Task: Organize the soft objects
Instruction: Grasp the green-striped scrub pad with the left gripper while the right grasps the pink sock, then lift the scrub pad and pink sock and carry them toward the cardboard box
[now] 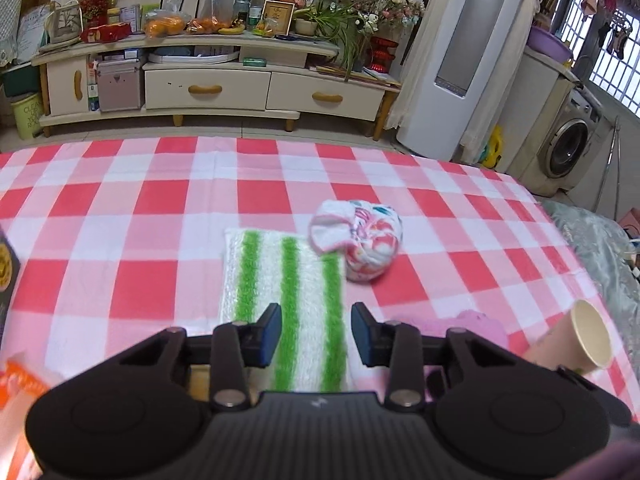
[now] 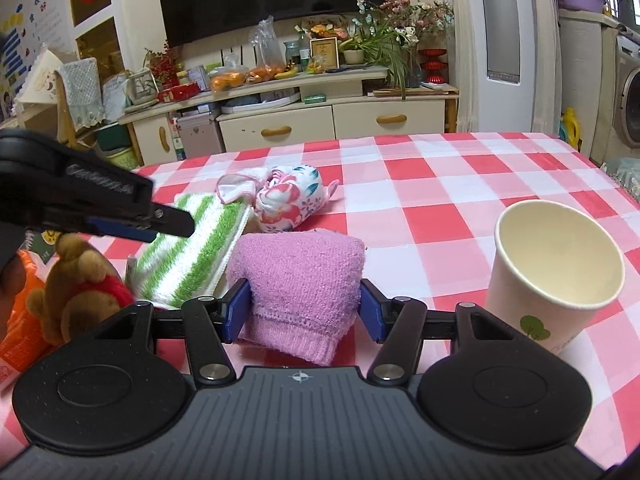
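While the right gripper [image 2: 305, 310] pinches the folded pink towel [image 2: 298, 276] just beside the green-striped cloth [image 2: 192, 248], the left gripper [image 1: 316, 334] hangs spread and empty above that cloth; floral bundle [image 2: 288, 198] behind it, teddy [image 2: 76, 280] unsorted.

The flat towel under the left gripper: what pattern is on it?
The towel has green and white stripes, clearest in the left wrist view.

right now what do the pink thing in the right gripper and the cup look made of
Pink cloth: soft knitted or terry fabric, judging by its fuzzy loops and ribbed edge. Cup: apparently paper, matte cream inside, thin rolled rim, printed green tree.
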Motion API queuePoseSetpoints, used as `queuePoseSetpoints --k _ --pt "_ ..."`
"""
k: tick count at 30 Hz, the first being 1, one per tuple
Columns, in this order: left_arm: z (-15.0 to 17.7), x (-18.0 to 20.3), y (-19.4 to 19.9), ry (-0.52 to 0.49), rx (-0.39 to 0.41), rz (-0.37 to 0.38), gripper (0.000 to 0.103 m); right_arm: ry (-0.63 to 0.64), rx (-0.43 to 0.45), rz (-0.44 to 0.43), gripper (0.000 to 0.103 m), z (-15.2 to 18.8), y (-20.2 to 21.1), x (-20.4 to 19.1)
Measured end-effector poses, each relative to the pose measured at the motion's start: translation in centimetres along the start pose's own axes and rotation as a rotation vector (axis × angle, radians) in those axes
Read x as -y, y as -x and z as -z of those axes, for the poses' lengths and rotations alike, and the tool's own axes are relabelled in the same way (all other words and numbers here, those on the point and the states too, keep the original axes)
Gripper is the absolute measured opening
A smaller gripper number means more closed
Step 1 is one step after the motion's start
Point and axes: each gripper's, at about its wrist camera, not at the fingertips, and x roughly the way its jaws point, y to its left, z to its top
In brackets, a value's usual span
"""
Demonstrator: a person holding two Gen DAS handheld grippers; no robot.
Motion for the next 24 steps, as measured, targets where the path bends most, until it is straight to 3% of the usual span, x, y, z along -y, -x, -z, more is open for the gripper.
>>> queuePoseSetpoints --k 3,8,14,19,24 --pt "0.8 -0.3 1.0 0.007 0.004 -0.004 0.039 -0.031 -0.006 -0.015 0.071 0.2 0.3 0.1" --pt "0.4 -1.2 0.6 -0.001 0.016 -0.075 0.068 -0.031 -0.005 -0.019 0.071 0.4 0.7 -0.1" --pt "-1.7 -2.6 -3.2 0.055 -0.069 -0.072 0.07 0.017 0.002 -0.01 0.072 0.1 -0.2 -0.2" --pt "-2.3 -3.5 -5.5 0.114 -0.134 -0.021 0.071 0.068 -0.02 -0.029 0.072 -0.3 -1.8 -1.0" --pt "-1.8 -4.2 -5.9 0.168 -0.139 0.036 0.075 0.14 -0.033 -0.01 0.072 -0.4 -3.1 -2.1"
